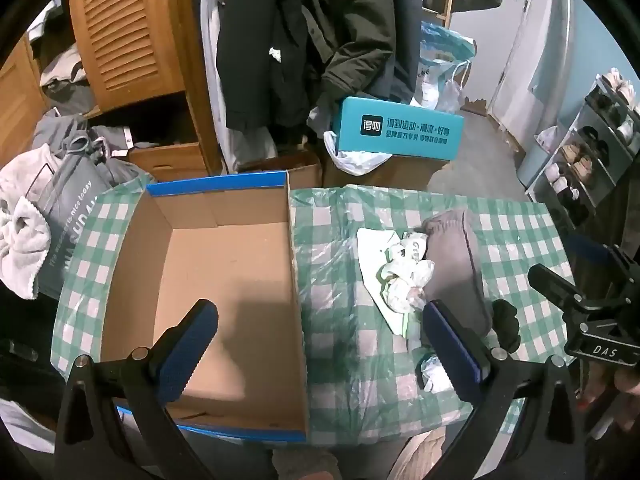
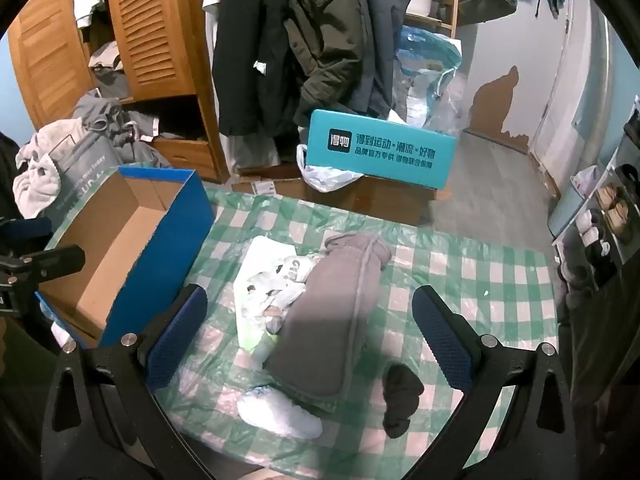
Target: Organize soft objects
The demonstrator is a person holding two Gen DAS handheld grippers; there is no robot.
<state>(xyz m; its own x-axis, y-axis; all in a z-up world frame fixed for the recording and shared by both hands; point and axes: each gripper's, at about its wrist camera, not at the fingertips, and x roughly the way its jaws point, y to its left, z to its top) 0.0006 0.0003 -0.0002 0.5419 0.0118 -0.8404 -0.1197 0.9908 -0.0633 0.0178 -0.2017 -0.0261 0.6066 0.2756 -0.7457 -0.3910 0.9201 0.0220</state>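
Note:
An open cardboard box with blue rim (image 1: pixel 224 280) (image 2: pixel 120 240) stands on the left of a green-checked table and holds nothing visible. Right of it lie a folded grey garment (image 2: pixel 332 320) (image 1: pixel 456 256), a crumpled white-green bag or cloth (image 2: pixel 272 284) (image 1: pixel 400 272), a white crumpled piece (image 2: pixel 280 412) (image 1: pixel 434 372) and a black sock (image 2: pixel 400 400) (image 1: pixel 506 324). My left gripper (image 1: pixel 320 344) is open over the box's right wall. My right gripper (image 2: pixel 308 332) is open above the grey garment, touching nothing.
The checked tablecloth (image 2: pixel 460 272) covers the table. Behind it are a teal box (image 2: pixel 380 152) on cartons, hanging coats (image 2: pixel 304 40), a wooden wardrobe (image 2: pixel 152 40) and a clothes pile at left (image 1: pixel 60 184). A shoe rack (image 1: pixel 588 152) stands at right.

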